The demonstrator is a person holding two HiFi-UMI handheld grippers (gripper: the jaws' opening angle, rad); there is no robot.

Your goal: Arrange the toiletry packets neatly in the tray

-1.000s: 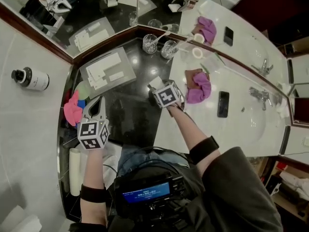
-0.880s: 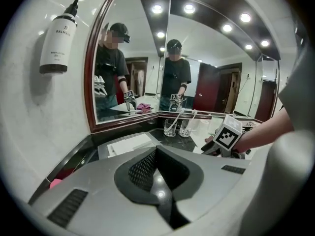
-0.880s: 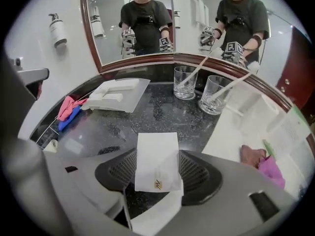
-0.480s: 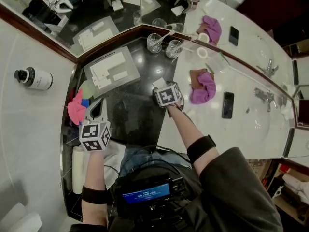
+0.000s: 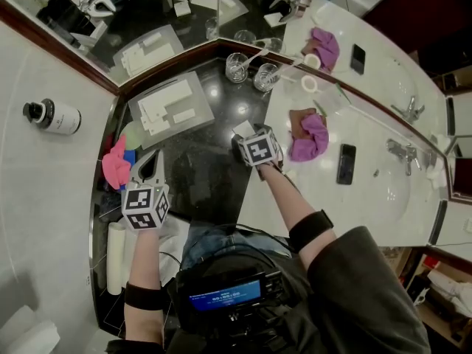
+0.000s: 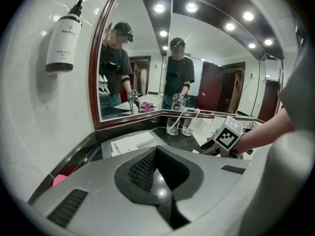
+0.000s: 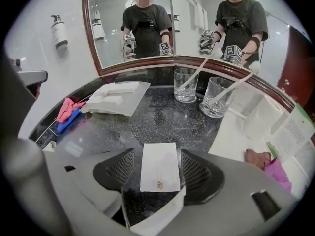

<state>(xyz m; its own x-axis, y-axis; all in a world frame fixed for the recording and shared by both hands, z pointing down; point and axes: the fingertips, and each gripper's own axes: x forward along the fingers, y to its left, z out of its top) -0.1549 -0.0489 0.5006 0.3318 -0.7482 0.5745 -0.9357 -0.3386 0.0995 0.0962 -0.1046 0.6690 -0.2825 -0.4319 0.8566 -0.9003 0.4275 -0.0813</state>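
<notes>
Your left gripper (image 5: 153, 157), near the tray's (image 5: 196, 94) left side, is clenched on nothing. Right of the tray, your right gripper (image 7: 157, 155) has just been opening; white packet (image 7: 160, 167) lies released between its jaws on the black counter (image 7: 162, 117).

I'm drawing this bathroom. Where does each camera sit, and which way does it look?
Head view: on the person's head, looking steeply down at the black speckled stone counter; both forearms, left claw, right claw show.
Left gripper view: on the shut, empty left claw, facing the wood-framed corner mirrors; the right claw's marker cube shows.
Right gripper view: on the right claw, facing the counter; its jaws have just been opening, a flat white paper packet lying between them.
Both gripper views share the grey rectangular tray.
</notes>
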